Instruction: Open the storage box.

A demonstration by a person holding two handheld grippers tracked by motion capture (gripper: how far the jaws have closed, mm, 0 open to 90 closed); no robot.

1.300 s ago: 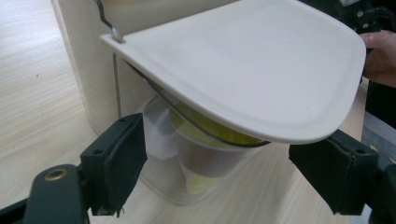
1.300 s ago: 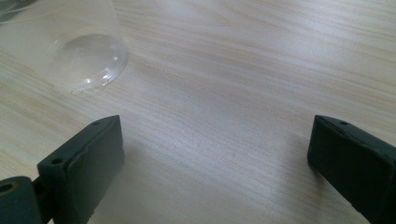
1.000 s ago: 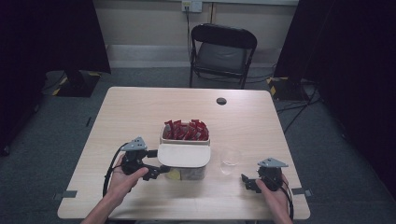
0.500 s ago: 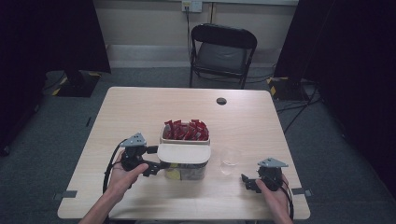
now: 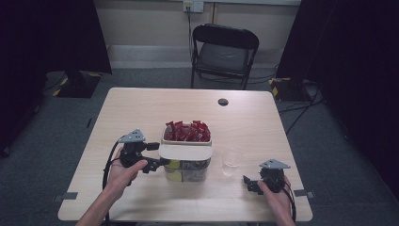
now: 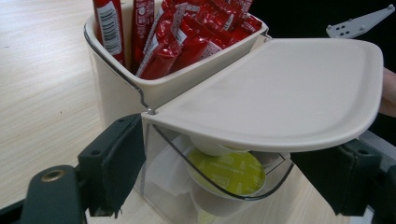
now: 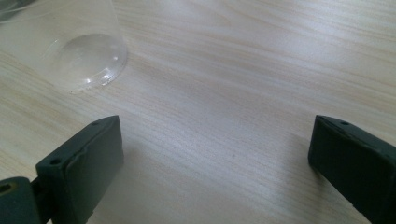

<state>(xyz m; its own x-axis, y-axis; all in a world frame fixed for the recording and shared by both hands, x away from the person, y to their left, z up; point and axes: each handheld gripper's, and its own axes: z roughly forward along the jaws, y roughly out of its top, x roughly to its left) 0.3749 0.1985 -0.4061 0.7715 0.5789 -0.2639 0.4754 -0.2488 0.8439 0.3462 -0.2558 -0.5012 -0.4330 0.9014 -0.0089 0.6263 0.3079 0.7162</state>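
A cream two-part container [image 5: 186, 151] stands mid-table. Its rear tub holds several red sachets [image 5: 187, 132] [image 6: 177, 32]. A cream lid [image 6: 285, 93] covers the clear front bin, where a green-topped pod [image 6: 226, 170] lies. My left gripper [image 5: 157, 155] [image 6: 229, 182] is open at the container's left side, its jaws spread wide to either side of the clear bin; I cannot tell whether they touch it. My right gripper [image 5: 249, 183] [image 7: 215, 158] is open, low over bare table at the front right, nothing between its jaws. A clear plastic cup [image 5: 230, 160] [image 7: 70, 42] stands just beyond it.
A small black disc [image 5: 223, 101] lies near the wooden table's [image 5: 141, 108] far edge. A black folding chair [image 5: 225, 52] stands behind the table. The right gripper's grey plate [image 6: 359, 21] appears beyond the lid.
My left gripper has shifted a little farther up the table along the container's left side. The right gripper has stayed where it was.
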